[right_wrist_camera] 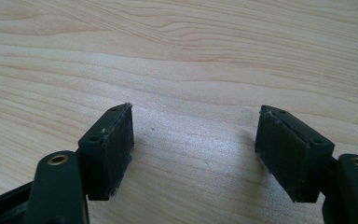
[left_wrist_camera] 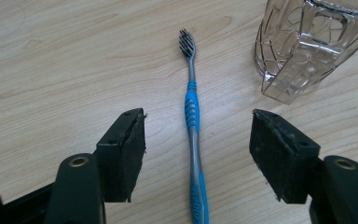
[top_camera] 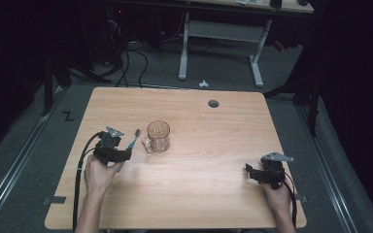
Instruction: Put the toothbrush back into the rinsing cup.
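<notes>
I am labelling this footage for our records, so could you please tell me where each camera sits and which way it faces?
High view: fixed above the person's side, looking forward and down on the table; both forearms, the left gripper and the right gripper show.
Left gripper view: rides the left gripper, looking along its open jaws at the toothbrush lying between them, the glass mug beyond.
Right gripper view: rides the right gripper, looking along its open jaws at bare tabletop.
Shared: the high view and the left gripper view both show toothbrush and mug.

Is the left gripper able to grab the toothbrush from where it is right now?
Probably yes. The left gripper is open with its jaws on either side of the toothbrush handle, and nothing lies between them. The glass mug stands off to one side, clear of the jaws.
</notes>
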### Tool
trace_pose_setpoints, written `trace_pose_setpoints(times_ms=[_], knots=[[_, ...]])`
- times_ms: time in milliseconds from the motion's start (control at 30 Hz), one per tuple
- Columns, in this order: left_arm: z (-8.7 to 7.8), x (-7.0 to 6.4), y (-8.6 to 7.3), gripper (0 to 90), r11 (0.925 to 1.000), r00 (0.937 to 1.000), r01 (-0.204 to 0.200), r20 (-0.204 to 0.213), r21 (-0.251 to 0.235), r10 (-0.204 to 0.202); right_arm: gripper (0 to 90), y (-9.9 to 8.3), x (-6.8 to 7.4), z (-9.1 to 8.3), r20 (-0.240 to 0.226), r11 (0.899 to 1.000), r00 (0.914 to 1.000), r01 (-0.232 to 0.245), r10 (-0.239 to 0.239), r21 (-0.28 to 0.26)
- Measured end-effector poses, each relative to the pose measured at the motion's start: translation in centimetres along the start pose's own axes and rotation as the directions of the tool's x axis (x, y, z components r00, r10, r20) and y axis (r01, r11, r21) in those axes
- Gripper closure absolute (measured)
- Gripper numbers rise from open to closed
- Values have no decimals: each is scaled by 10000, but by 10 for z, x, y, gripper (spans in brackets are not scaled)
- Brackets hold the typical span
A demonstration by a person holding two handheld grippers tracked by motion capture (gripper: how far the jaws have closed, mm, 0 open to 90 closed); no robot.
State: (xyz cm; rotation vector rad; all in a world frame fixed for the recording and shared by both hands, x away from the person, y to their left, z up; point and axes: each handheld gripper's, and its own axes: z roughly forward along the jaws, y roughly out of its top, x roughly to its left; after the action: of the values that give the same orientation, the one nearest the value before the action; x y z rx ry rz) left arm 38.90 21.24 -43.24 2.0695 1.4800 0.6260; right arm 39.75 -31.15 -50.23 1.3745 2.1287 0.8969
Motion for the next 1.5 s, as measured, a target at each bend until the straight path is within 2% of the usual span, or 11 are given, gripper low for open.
trace_pose_setpoints(times_ms=[200, 233, 367, 567, 800, 1133, 1500], knots=[[1, 2, 8, 356, 9999, 10000, 26, 88, 102, -27, 284, 0, 0, 0, 3, 10000, 10000, 0, 0, -9], [1, 2, 10, 364, 9999, 9999, 110, 92, -82, -109, 284, 0, 0, 0, 4, 10000, 10000, -1, 1, -8], [3, 4, 13, 380, 9996, 9997, 242, 23, -146, -242, 284, 0, 0, 0, 7, 10000, 10000, 1, -1, -10], [7, 6, 24, 414, 9995, 9995, 306, -44, 15, -306, 284, 0, 0, 0, 6, 10000, 10000, 1, -1, -12], [13, 5, 35, 444, 9997, 9999, 95, -53, 212, -94, 284, 0, 0, 0, 4, 10000, 10000, 2, -2, -9], [28, 8, 46, 489, 9969, 9999, 100, 85, 776, -107, 284, 0, 0, 0, 8, 10000, 10000, -2, 2, -6], [49, 11, 45, 526, 9890, 9997, 167, 166, 1468, -193, 284, 0, 0, 0, 6, 10000, 10000, -3, 3, -11]])
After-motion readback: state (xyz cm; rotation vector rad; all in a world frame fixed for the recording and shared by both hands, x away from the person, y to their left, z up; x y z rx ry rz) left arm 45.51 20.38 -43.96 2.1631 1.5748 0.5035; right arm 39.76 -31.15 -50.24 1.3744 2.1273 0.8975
